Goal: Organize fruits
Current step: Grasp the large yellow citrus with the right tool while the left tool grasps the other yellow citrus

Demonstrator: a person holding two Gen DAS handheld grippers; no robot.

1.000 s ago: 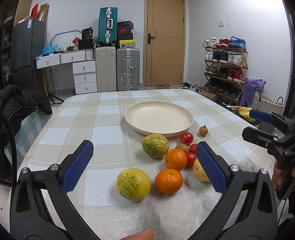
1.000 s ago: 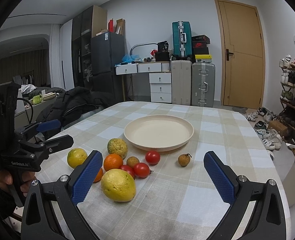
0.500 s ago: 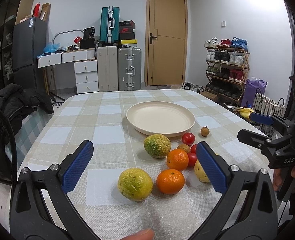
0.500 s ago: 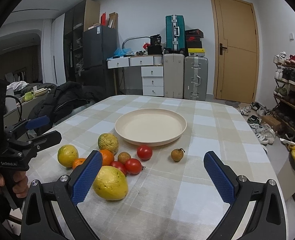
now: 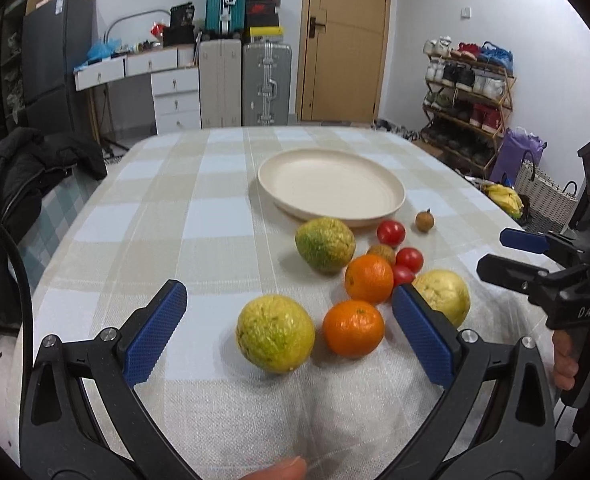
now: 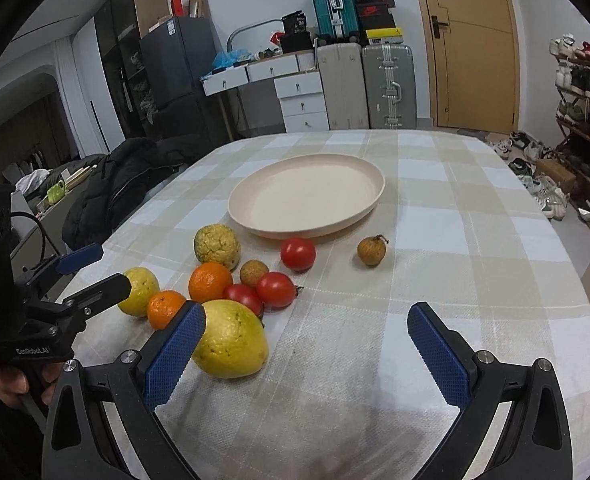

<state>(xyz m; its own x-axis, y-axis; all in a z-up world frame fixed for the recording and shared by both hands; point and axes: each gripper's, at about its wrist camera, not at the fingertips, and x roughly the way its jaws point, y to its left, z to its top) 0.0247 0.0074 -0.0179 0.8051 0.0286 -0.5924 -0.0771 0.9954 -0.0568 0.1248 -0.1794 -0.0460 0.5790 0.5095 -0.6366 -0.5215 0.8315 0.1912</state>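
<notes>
An empty cream plate (image 5: 331, 188) (image 6: 307, 200) sits mid-table. In front of it lie a yellow-green citrus (image 5: 275, 334), a green-yellow citrus (image 5: 325, 244), two oranges (image 5: 353, 328) (image 5: 369, 278), three tomatoes (image 6: 298, 254), a big yellow fruit (image 6: 231, 344) and two small brown fruits (image 6: 371, 251). My left gripper (image 5: 291, 332) is open, its fingers either side of the yellow-green citrus and the near orange, not touching. My right gripper (image 6: 307, 354) is open and empty, its left finger (image 6: 175, 356) in front of the big yellow fruit.
The checked tablecloth (image 6: 435, 208) covers the table. A chair with a black jacket (image 5: 19, 184) stands at the left edge. A shoe rack (image 5: 467, 92) and bags (image 5: 543, 188) stand to the right. Suitcases and drawers (image 6: 335, 88) line the back wall.
Both grippers have moved forward and lower toward the fruit, which looks larger and closer. The fruits and plate have not moved. Both grippers stay open.
</notes>
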